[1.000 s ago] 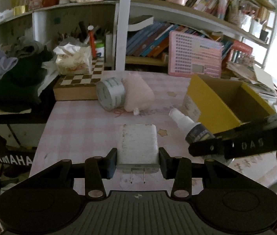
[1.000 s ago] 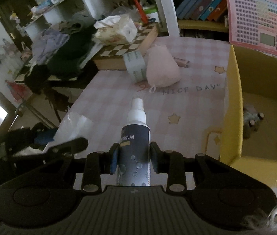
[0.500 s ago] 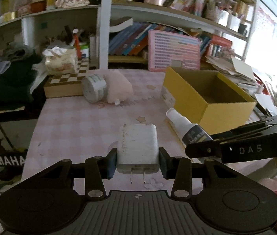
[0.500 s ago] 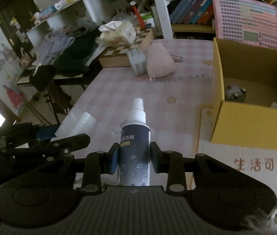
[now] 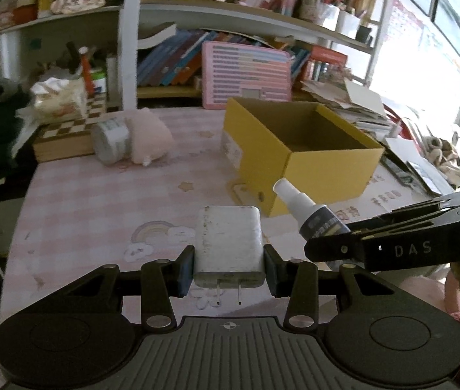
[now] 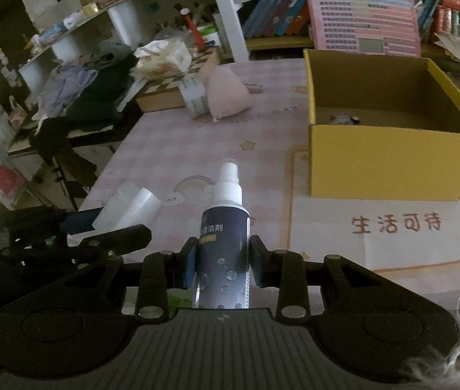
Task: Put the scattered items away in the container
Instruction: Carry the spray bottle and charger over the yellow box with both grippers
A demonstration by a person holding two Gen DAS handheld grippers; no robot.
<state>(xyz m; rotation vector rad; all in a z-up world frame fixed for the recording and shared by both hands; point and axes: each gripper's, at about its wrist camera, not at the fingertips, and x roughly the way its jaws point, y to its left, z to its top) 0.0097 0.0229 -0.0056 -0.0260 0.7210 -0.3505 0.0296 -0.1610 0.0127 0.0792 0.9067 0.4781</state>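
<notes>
Pink checked table (image 5: 100,201); L hand-held gripper (image 5: 229,265) pinching white charger (image 5: 228,237), R hand-held gripper (image 6: 222,261) navy spray bottle (image 6: 225,237).

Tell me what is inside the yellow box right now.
The right wrist view shows one small grey object lying on the floor of the yellow box, near its left wall. The box's front wall hides the nearer part of the floor, so more may lie there.
</notes>
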